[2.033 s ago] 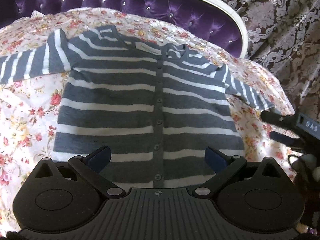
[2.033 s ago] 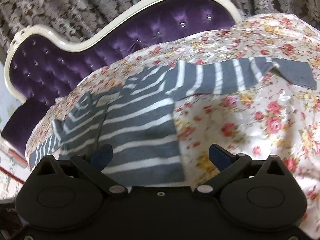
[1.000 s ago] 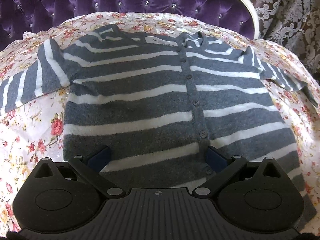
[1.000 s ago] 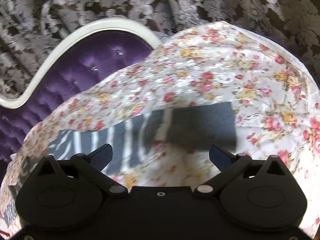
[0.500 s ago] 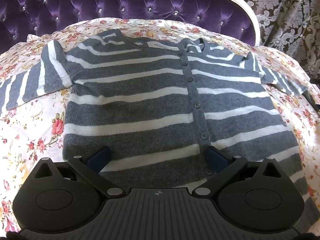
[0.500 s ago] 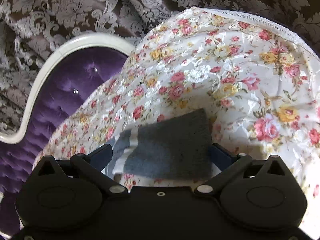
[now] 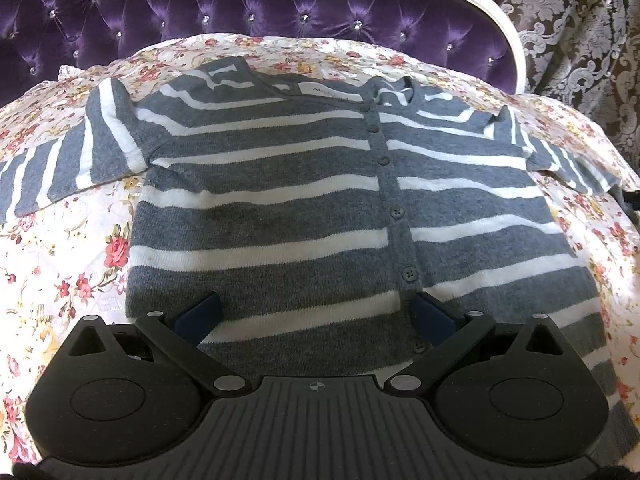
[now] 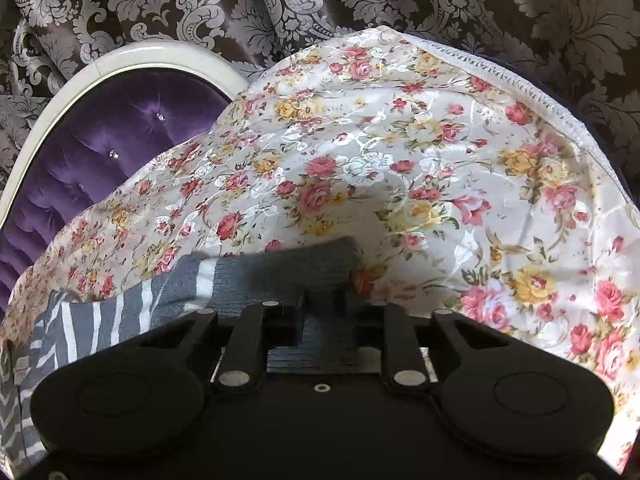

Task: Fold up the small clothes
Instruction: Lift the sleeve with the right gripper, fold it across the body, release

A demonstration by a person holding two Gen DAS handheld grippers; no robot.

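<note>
1. striped cardigan (image 7: 280, 216) lies flat on the floral sheet (image 7: 60, 264), buttons up.
2. left gripper (image 7: 316, 316) hovers low over its near hem — fingers spread wide.
3. right gripper (image 8: 324, 300), far right, pinches the sleeve cuff (image 8: 280, 268).

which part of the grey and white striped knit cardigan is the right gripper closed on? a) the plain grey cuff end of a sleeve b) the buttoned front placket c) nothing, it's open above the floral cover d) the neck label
a: the right gripper has its fingers drawn together on the plain grey sleeve cuff of the striped cardigan.
</note>
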